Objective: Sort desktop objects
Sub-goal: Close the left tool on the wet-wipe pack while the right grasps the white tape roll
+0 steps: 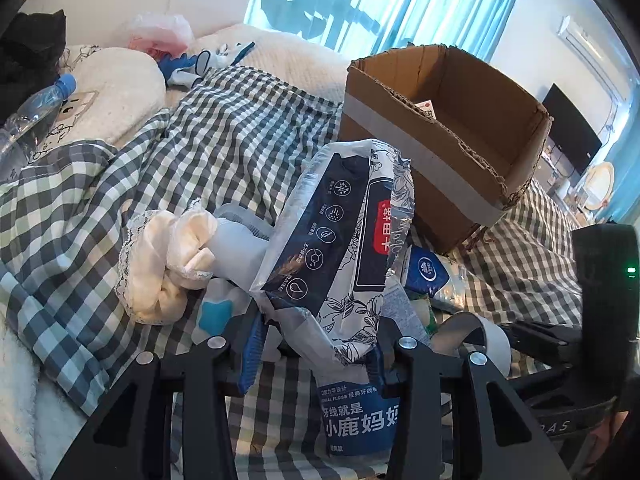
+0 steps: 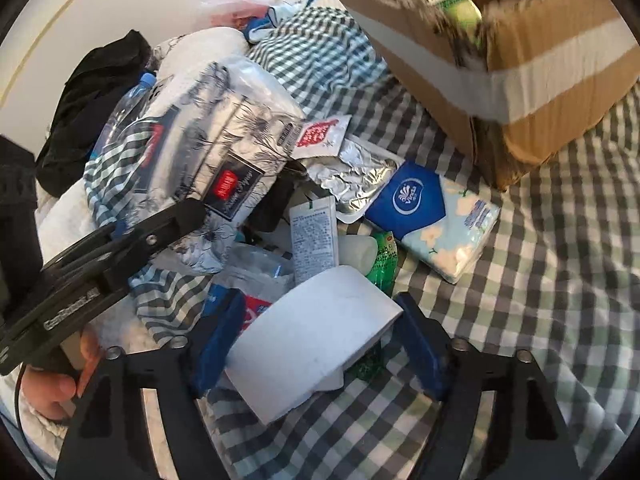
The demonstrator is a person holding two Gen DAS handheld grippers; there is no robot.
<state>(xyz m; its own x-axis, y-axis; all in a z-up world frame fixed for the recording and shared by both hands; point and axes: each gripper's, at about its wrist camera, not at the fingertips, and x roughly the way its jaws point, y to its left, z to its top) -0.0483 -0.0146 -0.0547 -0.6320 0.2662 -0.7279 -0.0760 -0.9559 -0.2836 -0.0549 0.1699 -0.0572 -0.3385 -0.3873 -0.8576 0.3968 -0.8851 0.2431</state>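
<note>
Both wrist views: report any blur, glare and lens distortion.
Right wrist view: the cardboard box is smeared by motion blur, while the white roll is sharper. Left wrist view: mostly sharp; the curtained window is bright and washed out. Both: fisheye bending and dark corners.

Daylight floods through the teal sheer curtains [image 1: 400, 4], blown out there. My fisheye edges vignette black; brown cardboard box [image 2: 500, 48] motion-blurred.

Both grippers, left gripper [image 1: 316, 344] and right gripper [image 2: 320, 344], are matte black frames with triangular cut-outs, silver screws at the joints and blue ribbed pads, one body carrying a small green light [image 1: 631, 270], pale lettering and a thin black cable.
</note>
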